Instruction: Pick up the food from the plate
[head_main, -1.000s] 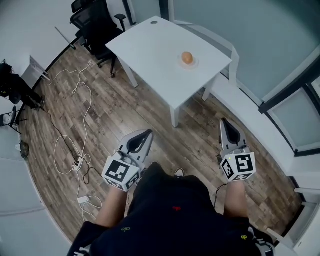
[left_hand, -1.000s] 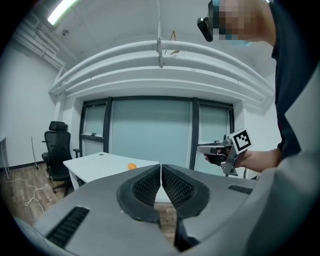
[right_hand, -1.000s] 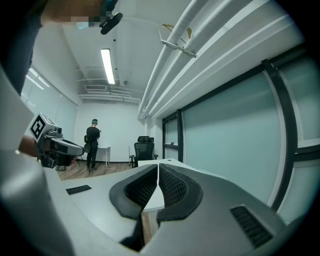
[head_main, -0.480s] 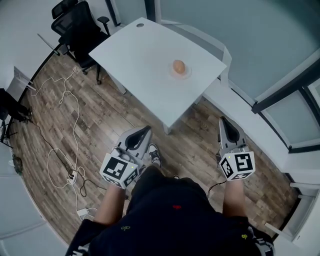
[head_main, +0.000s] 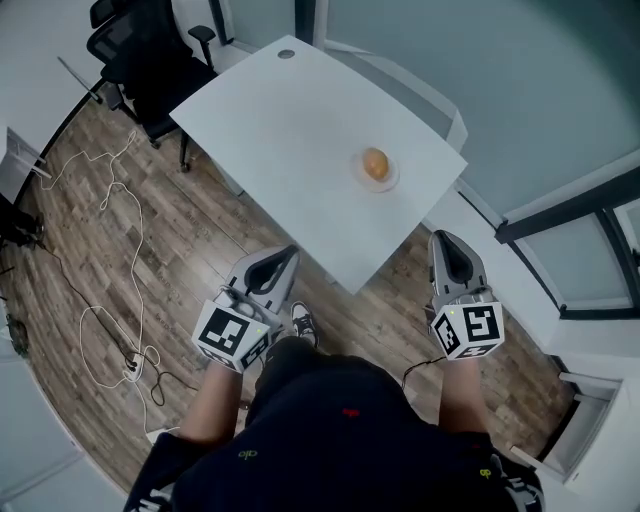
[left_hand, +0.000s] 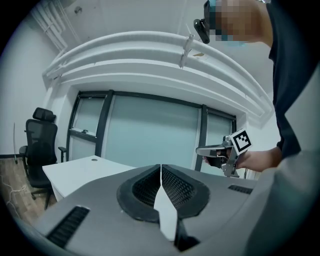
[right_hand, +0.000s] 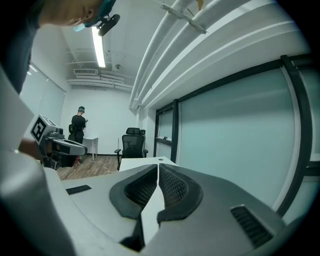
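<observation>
A round orange-brown piece of food (head_main: 376, 163) lies on a small pale plate (head_main: 363, 178) near the right corner of a white table (head_main: 290, 120). My left gripper (head_main: 285, 256) is held low in front of the person, short of the table's near edge, jaws shut and empty. My right gripper (head_main: 444, 240) hangs beyond the table's right corner, also shut and empty. In the left gripper view the jaws (left_hand: 161, 167) meet with nothing between them, and the right gripper (left_hand: 200, 150) shows beside them. The right gripper view shows closed jaws (right_hand: 158, 166) and the table top (right_hand: 142, 162) behind them.
A black office chair (head_main: 140, 60) stands at the table's far left. White cables (head_main: 110, 250) trail over the wooden floor on the left. A white ledge (head_main: 505, 275) and glass wall run along the right. A person (right_hand: 78, 125) stands far off in the right gripper view.
The view has drawn closer to the table: table and plate sit nearer and lower in the head view. Both grippers stay shut and in the same pose.
</observation>
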